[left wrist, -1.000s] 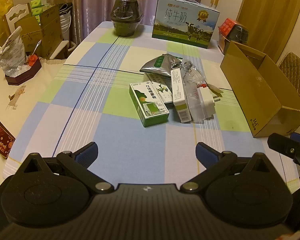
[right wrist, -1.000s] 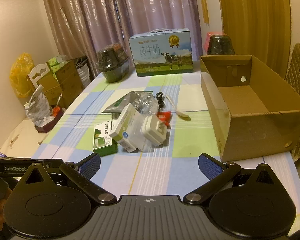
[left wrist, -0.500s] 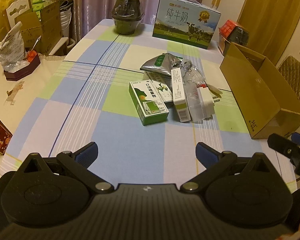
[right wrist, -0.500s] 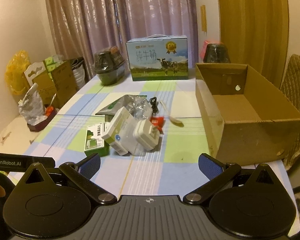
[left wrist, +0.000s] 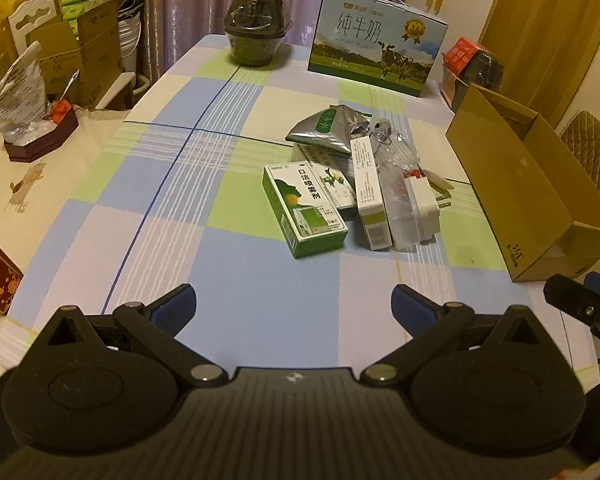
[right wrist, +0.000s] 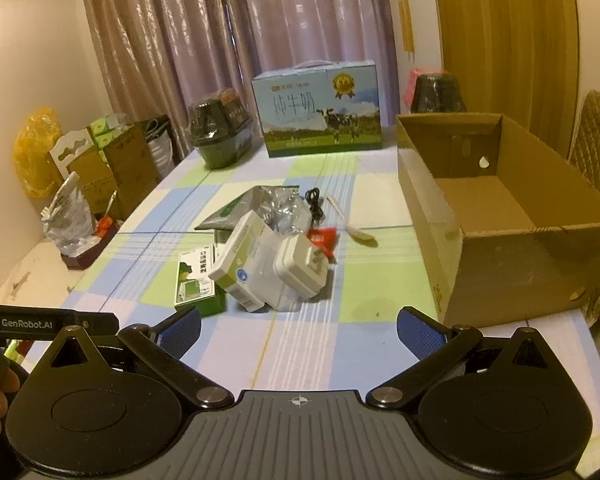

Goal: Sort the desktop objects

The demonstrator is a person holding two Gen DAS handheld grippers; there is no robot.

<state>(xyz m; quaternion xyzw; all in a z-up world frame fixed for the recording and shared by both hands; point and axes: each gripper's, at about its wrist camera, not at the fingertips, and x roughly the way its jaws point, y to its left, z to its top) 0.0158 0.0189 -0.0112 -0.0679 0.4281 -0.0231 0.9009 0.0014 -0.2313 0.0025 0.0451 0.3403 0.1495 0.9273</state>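
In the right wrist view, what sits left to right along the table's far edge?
Dark wrapped pot → milk carton → second dark pot, behind the cardboard box.

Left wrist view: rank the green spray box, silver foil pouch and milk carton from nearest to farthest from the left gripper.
From the left gripper:
1. Green spray box, front of the pile.
2. Silver foil pouch, back of the pile.
3. Milk carton, far table edge.

Perhaps three small cartons [left wrist: 305,210], one charger [right wrist: 300,268]
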